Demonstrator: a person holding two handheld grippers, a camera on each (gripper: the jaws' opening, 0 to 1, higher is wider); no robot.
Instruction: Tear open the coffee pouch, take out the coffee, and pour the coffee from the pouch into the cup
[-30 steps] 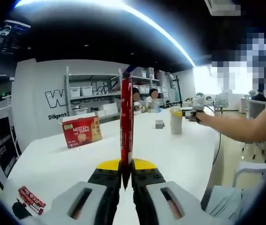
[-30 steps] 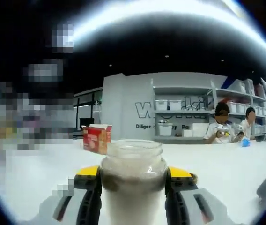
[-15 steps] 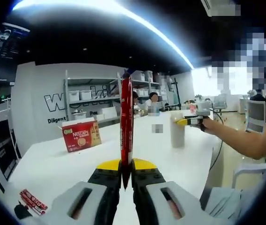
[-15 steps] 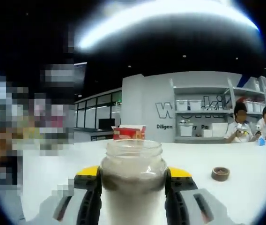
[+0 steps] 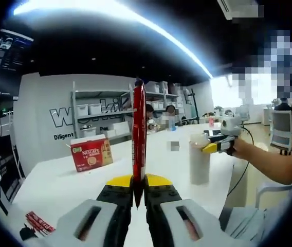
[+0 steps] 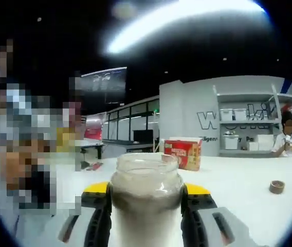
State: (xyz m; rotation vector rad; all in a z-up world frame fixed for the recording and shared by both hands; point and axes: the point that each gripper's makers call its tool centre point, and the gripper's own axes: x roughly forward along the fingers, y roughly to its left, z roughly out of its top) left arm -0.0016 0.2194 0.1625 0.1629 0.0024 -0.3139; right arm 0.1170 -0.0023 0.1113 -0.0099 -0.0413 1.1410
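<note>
The left gripper (image 5: pixel 139 198) has its jaws squeezed tight on the bottom of a thin red coffee pouch (image 5: pixel 138 139). The pouch stands straight up, and its top looks sealed. The right gripper (image 6: pixel 146 206) has its jaws pressed on both sides of a clear jar (image 6: pixel 146 198), the cup for this job. The jar has no lid, and its glass looks cloudy. In the left gripper view you can see the same jar (image 5: pixel 199 159) to the right, held by the right gripper (image 5: pixel 219 145) just over the white table (image 5: pixel 79 180). The pouch and the jar are well apart.

I think the step now is to get the pouch open, and the right gripper is busy with the jar. A good way is to set the jar down flat on the table first and let go. Then the right gripper can pinch the very top of the pouch and pull sideways while the left one holds on tight. Keep the pouch upright so no powder spills.

The table is big and white. On it sit a red coffee box (image 5: pixel 91 153), some spare red pouches (image 5: pixel 39 223) near the edge, and a small brown round thing (image 6: pixel 276 187). Far back are a white wall with big letters (image 5: pixel 79 114), shelves with white boxes (image 5: pixel 97 110), and people sitting (image 6: pixel 288 138).
</note>
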